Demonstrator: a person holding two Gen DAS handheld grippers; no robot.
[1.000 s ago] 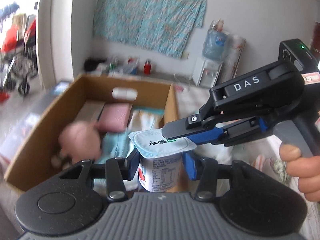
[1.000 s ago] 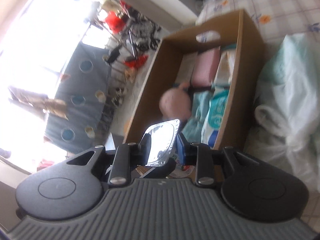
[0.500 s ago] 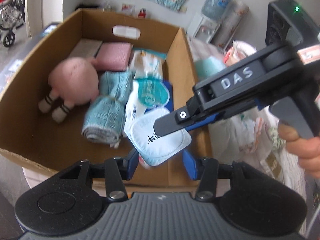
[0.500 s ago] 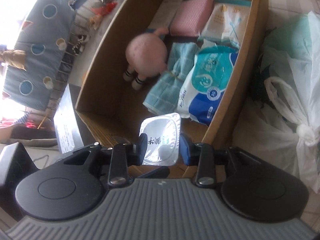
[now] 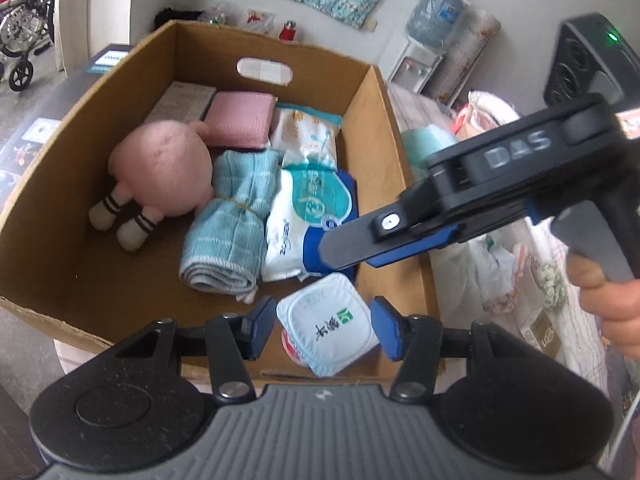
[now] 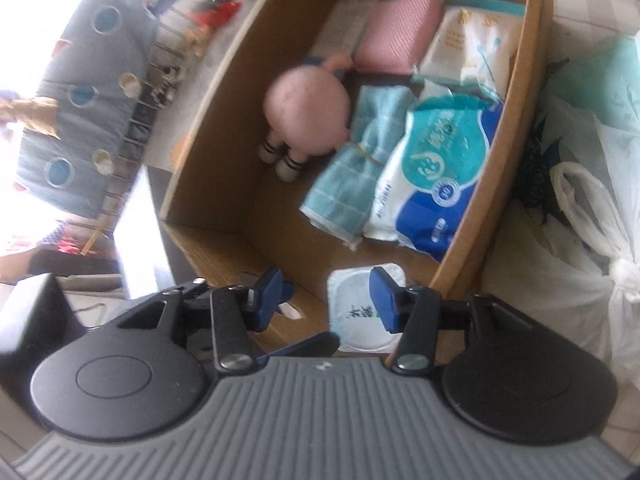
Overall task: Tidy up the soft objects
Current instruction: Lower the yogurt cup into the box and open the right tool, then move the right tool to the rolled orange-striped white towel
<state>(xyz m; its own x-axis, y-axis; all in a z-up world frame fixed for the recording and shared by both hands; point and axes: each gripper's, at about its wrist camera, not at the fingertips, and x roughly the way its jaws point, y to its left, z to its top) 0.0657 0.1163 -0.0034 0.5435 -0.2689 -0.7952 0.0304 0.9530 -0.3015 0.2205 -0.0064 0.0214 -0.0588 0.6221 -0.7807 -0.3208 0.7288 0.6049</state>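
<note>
Yogurt cup now released in box (near corner) | both jaws opening, pads clear

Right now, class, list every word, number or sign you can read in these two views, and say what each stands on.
"DAS": raised letters on the right gripper body.
"70": in a small circle on the blue-and-white tissue pack.
Dark and green Chinese characters on the yogurt cup lid: blurred, not read.
Printing on the white wipes pack, the flat box and the dark carton label: too small to read.
</note>
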